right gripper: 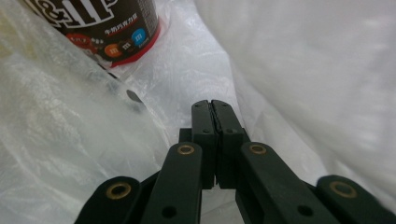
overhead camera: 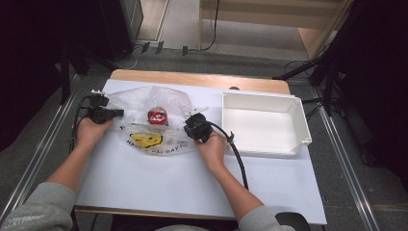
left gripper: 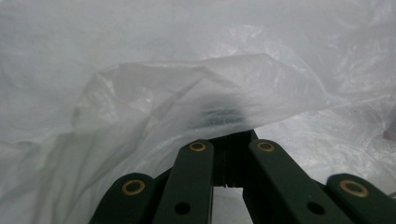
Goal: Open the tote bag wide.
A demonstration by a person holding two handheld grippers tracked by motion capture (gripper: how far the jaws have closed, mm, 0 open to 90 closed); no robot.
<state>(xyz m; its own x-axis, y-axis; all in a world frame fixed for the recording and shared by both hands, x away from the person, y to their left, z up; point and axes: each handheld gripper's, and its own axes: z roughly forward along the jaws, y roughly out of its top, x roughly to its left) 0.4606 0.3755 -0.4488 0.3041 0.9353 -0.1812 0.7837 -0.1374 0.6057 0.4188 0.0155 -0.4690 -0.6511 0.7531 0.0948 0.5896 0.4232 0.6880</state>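
Note:
A translucent white plastic bag (overhead camera: pixel 139 98) with a yellow smiley print lies on the white table cover (overhead camera: pixel 159 178). A red and brown candy canister (overhead camera: pixel 157 116) stands in it, and in the right gripper view the canister (right gripper: pixel 107 28) shows at the top left through the film. My left gripper (overhead camera: pixel 117 113) is at the bag's left edge. In its own view the jaws are shut and the bag film (left gripper: pixel 187 84) drapes over the left gripper's tips (left gripper: pixel 229 133). My right gripper (overhead camera: pixel 190 124) is at the bag's right edge, and the right gripper (right gripper: pixel 213 106) is shut with thin film pinched at the seam.
A white open bin (overhead camera: pixel 299 120) sits on the table to the right of the bag, close to my right hand. A black cable (overhead camera: pixel 239 161) trails from the right gripper toward the front edge. Dark stands and floor cables surround the table.

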